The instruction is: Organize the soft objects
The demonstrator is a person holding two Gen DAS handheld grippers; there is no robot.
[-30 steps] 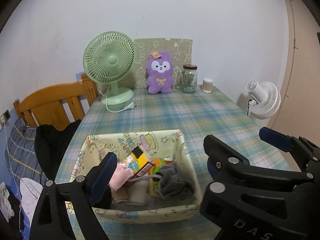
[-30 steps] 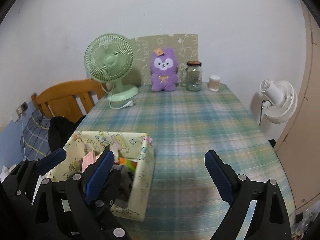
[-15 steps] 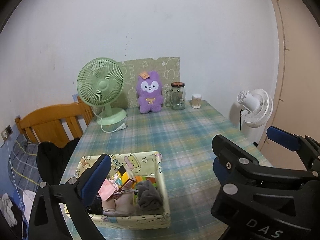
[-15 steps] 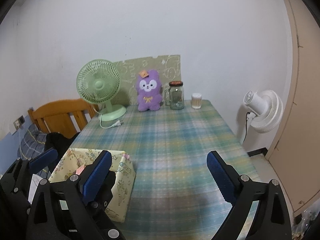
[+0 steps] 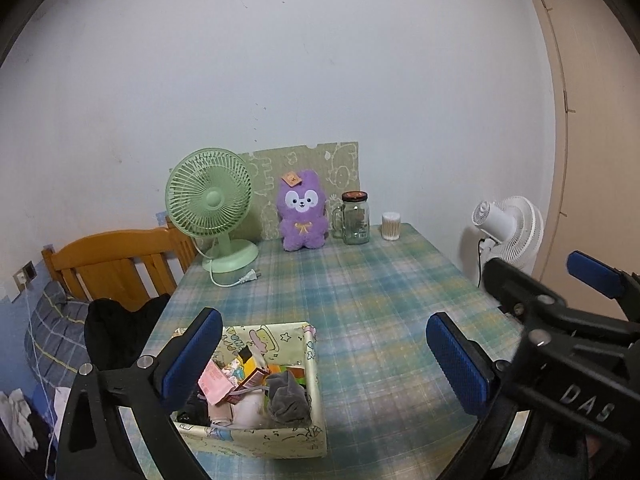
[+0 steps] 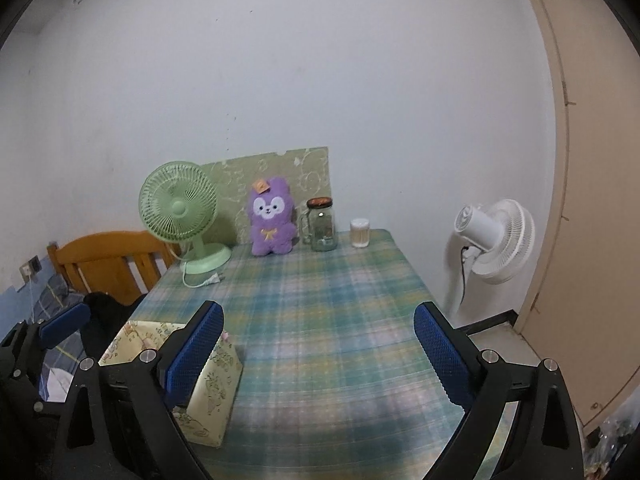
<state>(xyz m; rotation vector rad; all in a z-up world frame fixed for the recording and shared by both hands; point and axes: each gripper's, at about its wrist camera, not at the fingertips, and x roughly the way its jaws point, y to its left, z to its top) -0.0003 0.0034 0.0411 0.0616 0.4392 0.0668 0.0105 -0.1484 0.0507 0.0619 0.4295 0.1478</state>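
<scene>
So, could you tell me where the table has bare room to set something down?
The checked tablecloth lies bare between the yellow patterned fabric box and the back row. Crowded there: green desk fan, purple plush toy, glass jar, cotton-swab tub.

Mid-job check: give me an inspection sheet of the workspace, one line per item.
Surface: plaid tablecloth, mostly bare in the middle.
Job's things: patterned fabric box near the front left, holding a grey cloth and packets.
Clutter: purple plush, glass jar, cotton swab tub along the far edge.
Grippers: left gripper and right gripper open, holding nothing.
Cables: green fan unplugged, its plug on the table.
Surroundings: white fan, wooden chair.
</scene>
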